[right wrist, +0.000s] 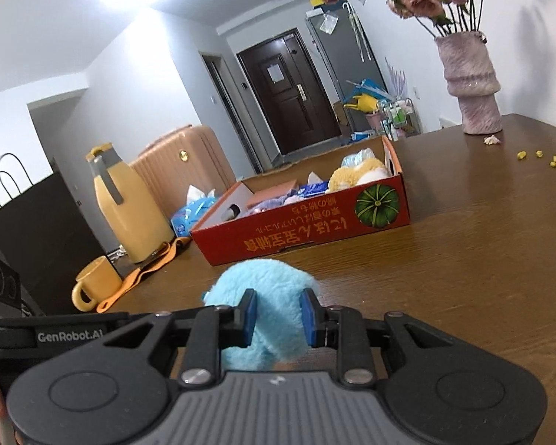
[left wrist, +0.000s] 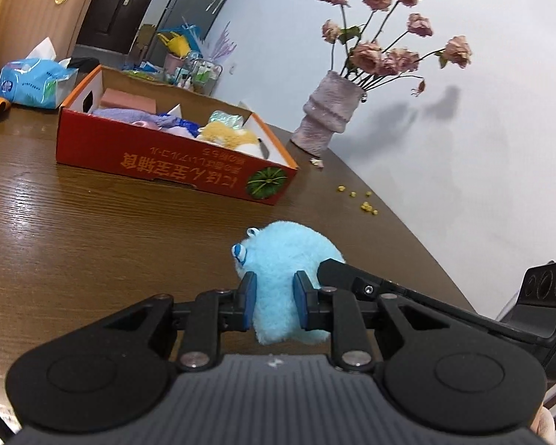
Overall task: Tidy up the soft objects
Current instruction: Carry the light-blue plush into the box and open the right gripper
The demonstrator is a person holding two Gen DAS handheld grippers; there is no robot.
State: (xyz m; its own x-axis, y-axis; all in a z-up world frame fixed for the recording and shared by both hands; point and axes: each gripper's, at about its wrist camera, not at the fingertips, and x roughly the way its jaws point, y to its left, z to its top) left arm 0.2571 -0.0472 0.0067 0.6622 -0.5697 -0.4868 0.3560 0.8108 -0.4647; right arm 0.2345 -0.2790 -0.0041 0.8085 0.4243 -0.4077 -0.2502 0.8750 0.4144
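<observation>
A light blue plush toy (left wrist: pixel 285 259) sits on the brown wooden table (left wrist: pixel 92 230). My left gripper (left wrist: pixel 274 296) is shut on its near side, blue pads pressing into the fur. My right gripper (right wrist: pixel 278 315) is shut on the same plush (right wrist: pixel 267 289) from the other side; its finger shows in the left wrist view (left wrist: pixel 352 274). Behind the plush stands a red cardboard box (left wrist: pixel 159 163), also in the right wrist view (right wrist: pixel 315 230), holding several soft things: a purple cloth (left wrist: pixel 129 116), a yellow plush (left wrist: pixel 226 137) and a pink block (left wrist: pixel 128 100).
A furry pink vase with dried roses (left wrist: pixel 330 111) stands at the table's far edge, with yellow crumbs (left wrist: pixel 363 200) near it. A tissue pack (left wrist: pixel 33 81), a yellow jug (right wrist: pixel 129 207), a yellow mug (right wrist: pixel 96 282) and a black bag (right wrist: pixel 37 222) stand left of the box.
</observation>
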